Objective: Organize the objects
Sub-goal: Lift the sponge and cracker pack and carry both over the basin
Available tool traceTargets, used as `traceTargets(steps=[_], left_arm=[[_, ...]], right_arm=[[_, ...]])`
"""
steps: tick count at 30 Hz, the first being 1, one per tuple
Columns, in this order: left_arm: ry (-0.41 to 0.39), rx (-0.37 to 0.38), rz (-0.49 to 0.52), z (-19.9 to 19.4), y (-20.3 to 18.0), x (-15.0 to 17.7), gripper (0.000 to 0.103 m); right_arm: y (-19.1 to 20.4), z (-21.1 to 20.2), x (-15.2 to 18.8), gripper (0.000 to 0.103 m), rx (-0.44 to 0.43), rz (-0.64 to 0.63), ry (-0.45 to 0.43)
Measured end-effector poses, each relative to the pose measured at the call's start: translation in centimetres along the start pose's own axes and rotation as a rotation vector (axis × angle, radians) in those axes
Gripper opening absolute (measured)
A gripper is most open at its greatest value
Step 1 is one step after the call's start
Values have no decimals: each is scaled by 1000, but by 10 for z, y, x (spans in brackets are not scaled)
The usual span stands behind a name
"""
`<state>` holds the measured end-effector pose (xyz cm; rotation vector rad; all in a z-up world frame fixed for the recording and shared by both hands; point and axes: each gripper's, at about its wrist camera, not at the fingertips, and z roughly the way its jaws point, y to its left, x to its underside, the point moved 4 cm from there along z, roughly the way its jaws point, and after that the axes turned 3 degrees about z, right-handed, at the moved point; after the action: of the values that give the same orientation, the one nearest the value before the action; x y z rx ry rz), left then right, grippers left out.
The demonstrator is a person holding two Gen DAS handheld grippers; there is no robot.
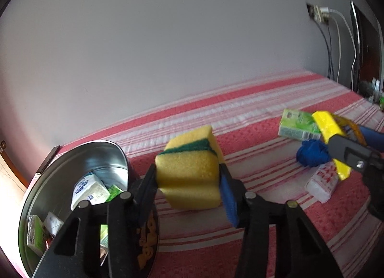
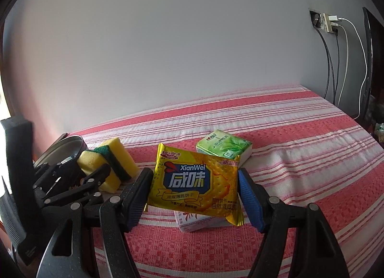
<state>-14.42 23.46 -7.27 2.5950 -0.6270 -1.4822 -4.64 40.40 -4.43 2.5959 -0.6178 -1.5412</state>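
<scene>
A yellow sponge [image 1: 189,177] with a green scouring layer sits pinched between the pads of my left gripper [image 1: 188,172], just right of a round metal tin [image 1: 60,165]. The right wrist view shows the same sponge [image 2: 112,160] in the left gripper [image 2: 105,170] beside the tin [image 2: 69,144]. My right gripper [image 2: 194,177] is shut on a yellow cracker packet [image 2: 192,186], held upright above a white pack [image 2: 196,224]. In the left wrist view the right gripper [image 1: 340,148] and its packet [image 1: 326,124] are at the right.
The tin holds several tissue packs [image 1: 88,191] and small boxes. On the red-and-white striped bedspread [image 2: 300,158] lie a green tissue pack [image 2: 223,146], a blue bundle [image 1: 312,156] and the white pack [image 1: 321,183]. A wall runs behind; cables [image 2: 336,66] hang at far right.
</scene>
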Motion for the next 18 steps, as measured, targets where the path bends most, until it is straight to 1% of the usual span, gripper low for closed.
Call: traceTargets(steps=[7,12,18], left_arm=[[-119,30,-48,-30,8,4,49],[-138,44,-66,-36,10,6,49],[-177,26,-93,-42,14,7,49]], right_arm=[[0,-5,0,72,-2,-2,-18],[1,-6,0,72,0,-4,-20],[4,-9,0,72,5,-16,-33]])
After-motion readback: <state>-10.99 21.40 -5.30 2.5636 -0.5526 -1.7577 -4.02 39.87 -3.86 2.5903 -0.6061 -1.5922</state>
